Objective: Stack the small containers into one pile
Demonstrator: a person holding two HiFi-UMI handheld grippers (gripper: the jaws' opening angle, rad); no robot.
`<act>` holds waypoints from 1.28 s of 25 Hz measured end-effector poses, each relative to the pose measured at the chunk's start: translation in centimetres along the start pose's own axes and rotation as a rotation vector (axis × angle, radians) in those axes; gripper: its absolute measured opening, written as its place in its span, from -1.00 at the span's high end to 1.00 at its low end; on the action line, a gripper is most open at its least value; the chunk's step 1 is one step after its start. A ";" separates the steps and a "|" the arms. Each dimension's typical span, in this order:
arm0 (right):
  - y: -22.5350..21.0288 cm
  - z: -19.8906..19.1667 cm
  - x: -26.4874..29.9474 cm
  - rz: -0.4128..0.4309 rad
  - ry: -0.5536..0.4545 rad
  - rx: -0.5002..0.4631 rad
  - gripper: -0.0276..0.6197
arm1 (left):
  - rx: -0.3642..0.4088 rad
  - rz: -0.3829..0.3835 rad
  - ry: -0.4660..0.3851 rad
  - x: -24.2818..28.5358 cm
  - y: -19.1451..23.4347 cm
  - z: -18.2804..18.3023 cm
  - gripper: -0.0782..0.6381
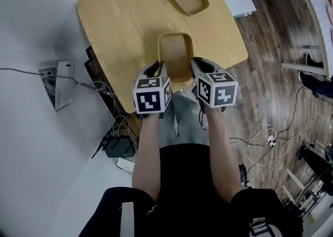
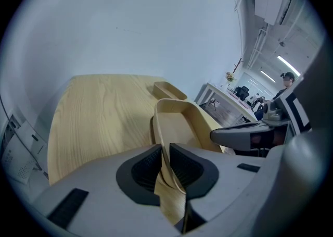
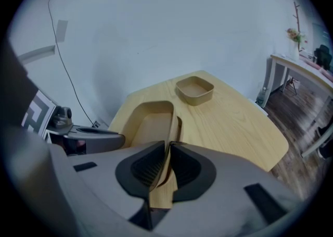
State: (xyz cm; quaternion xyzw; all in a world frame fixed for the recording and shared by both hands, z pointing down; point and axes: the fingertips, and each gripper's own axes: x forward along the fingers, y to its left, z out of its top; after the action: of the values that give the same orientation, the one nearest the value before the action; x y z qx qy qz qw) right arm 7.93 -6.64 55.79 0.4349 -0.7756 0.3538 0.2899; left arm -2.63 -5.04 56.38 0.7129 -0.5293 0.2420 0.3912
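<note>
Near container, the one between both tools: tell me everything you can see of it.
The near container is a rounded-rectangular tub of light wood-like material, open side up and empty. It is at the near edge of the table. The left tool grips its left wall, the right tool its right wall.

A pale wooden table [image 1: 119, 22] with rounded corners stands by a plain white wall [image 3: 156, 33]. To its right I see dark plank floor [image 1: 276, 100], loose cables [image 1: 269, 140] and a white desk [image 3: 299, 65].
</note>
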 end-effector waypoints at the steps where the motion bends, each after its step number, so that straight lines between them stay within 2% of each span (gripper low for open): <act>1: -0.1 -0.1 0.1 -0.001 0.002 0.002 0.80 | 0.000 0.000 0.001 0.1 0.0 -0.1 0.61; 15: -0.8 -1.7 1.2 -0.001 0.027 0.024 0.80 | 0.000 -0.007 0.021 1.2 0.1 -1.4 0.61; 25: -1.6 -0.6 0.8 -0.033 -0.007 -0.010 0.79 | -0.004 0.011 -0.018 0.5 0.8 -0.1 0.59; 32: -1.8 -1.1 1.3 -0.039 0.005 -0.011 0.79 | -0.002 0.007 0.006 1.1 0.9 -0.9 0.59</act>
State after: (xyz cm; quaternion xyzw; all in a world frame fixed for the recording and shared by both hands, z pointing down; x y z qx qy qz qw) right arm 9.08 -7.07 57.94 0.4475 -0.7683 0.3449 0.3009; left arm -3.03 -5.06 57.99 0.7100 -0.5309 0.2450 0.3925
